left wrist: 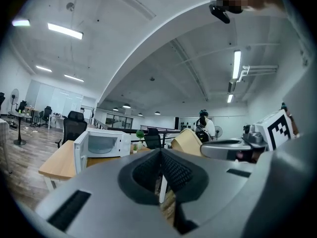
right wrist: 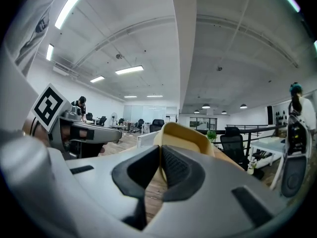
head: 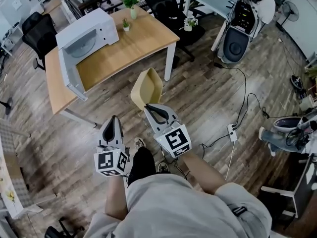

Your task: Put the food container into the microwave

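A tan food container [head: 147, 87] hangs over the wood floor, gripped by its near rim in my right gripper [head: 149, 107], which is shut on it. In the right gripper view the container [right wrist: 184, 134] rises just beyond the closed pads of the right gripper [right wrist: 161, 158]. The white microwave [head: 85, 38] stands on a wooden table [head: 138, 41] ahead and to the left, its door [head: 69, 76] swung open. My left gripper [head: 114, 120] is beside the right one, shut and empty. In the left gripper view, the left gripper [left wrist: 160, 158] points at the microwave [left wrist: 101, 144], with the container [left wrist: 187, 141] to its right.
Two small potted plants [head: 131, 3] sit at the table's far edge. Black office chairs [head: 37, 29] stand to the left and behind the table. Cables and a power strip [head: 231, 131] lie on the floor to the right. The person's shoes [head: 138, 143] show below the grippers.
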Demonstrator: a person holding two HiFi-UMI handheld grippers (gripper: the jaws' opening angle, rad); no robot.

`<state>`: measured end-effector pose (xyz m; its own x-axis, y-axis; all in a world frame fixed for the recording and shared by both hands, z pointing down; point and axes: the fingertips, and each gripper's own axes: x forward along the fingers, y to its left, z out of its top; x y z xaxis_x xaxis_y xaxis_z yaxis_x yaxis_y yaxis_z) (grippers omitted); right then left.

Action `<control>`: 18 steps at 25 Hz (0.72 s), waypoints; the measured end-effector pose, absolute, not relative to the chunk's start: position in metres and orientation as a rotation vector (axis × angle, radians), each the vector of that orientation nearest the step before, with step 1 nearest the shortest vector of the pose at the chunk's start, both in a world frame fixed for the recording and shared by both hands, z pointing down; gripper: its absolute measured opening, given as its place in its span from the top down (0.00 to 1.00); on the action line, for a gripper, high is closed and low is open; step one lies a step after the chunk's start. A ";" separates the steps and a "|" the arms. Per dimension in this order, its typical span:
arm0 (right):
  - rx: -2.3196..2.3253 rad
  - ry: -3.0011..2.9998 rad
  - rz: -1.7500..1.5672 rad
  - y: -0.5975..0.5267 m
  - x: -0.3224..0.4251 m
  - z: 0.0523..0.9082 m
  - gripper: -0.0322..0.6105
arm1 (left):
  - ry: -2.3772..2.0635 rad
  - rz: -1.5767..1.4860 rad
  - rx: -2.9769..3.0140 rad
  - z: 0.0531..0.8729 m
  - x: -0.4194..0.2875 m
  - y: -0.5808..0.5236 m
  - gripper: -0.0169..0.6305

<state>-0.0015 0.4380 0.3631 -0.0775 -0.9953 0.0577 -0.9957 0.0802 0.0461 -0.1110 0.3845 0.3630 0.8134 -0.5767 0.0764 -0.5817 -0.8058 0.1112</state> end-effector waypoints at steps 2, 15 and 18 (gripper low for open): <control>2.083 -2.248 0.012 0.419 0.006 0.364 0.92 | -0.906 0.053 2.876 0.362 -0.102 0.366 0.95; 2.041 -2.219 0.062 0.266 0.025 0.370 0.92 | -0.845 0.059 2.881 0.365 -0.063 0.208 0.95; 2.032 -2.215 0.075 0.238 0.030 0.375 0.91 | -0.849 0.069 2.871 0.371 -0.061 0.181 0.95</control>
<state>0.0300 0.2381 0.3747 -0.0815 -0.9878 0.1328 -0.9945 0.0895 0.0548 -0.0605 0.1812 0.3707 0.8390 -0.5374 0.0853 -0.5442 -0.8292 0.1276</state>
